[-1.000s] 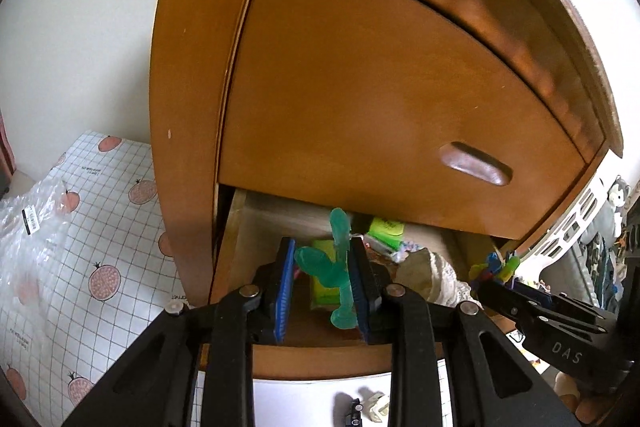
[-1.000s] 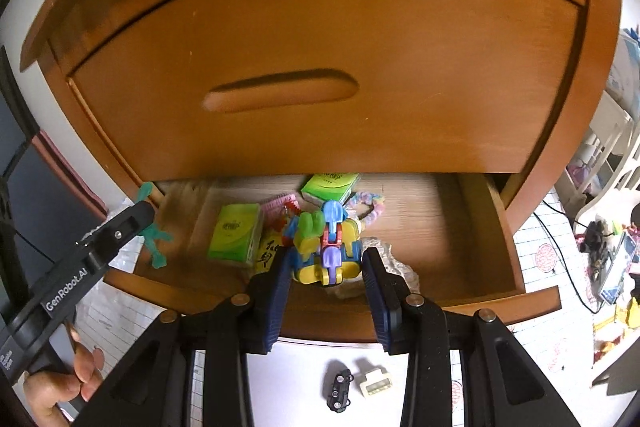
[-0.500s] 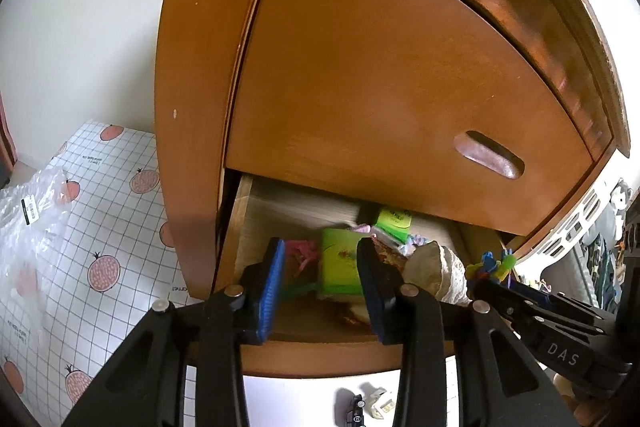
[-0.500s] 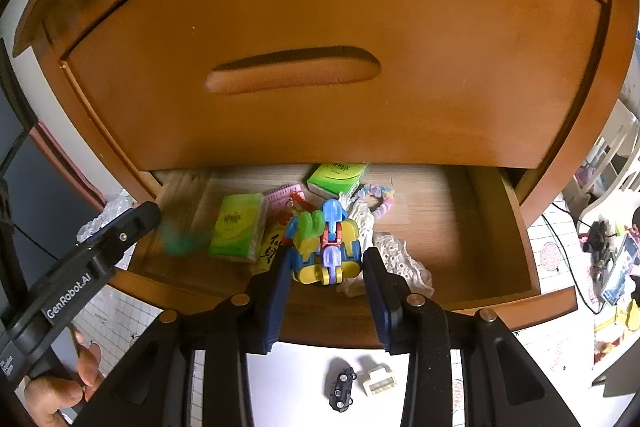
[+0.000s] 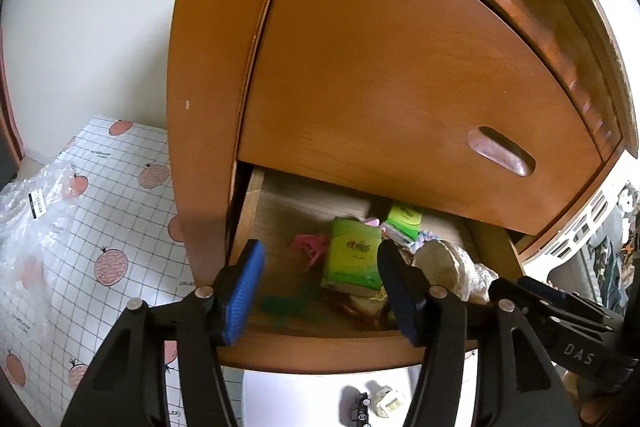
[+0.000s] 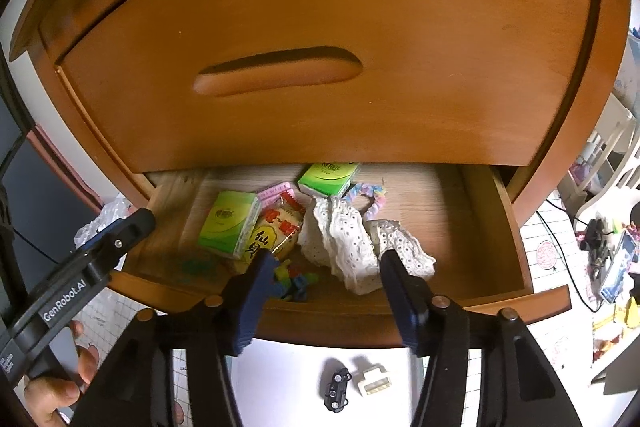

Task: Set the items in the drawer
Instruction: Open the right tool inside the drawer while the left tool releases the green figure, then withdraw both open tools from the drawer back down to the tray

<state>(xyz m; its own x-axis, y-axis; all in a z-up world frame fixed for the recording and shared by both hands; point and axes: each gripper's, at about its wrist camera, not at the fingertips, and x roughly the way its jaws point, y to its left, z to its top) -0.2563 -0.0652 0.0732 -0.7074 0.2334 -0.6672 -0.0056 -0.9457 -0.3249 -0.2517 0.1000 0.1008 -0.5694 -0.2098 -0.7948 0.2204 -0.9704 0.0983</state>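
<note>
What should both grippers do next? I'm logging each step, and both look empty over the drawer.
Probably draw both back from the open wooden drawer: the left gripper and right gripper are open, and the green cactus toy and colourful block toy already lie inside.

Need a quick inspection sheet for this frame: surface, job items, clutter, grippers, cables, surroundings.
Surface: open lower drawer, wood floor partly bare on the right.
Job's things: green cactus toy lying at the drawer's left front, blurred; colourful block toy at the front edge.
Clutter: two green tissue packs, snack packet, white lace cloth, pastel scrunchie, pink item.
Grippers: left gripper open, empty; right gripper open, empty.
Cables: black cable on the floor, right.
Surroundings: small black toy car and white clip on the floor below; plastic bag left.
</note>
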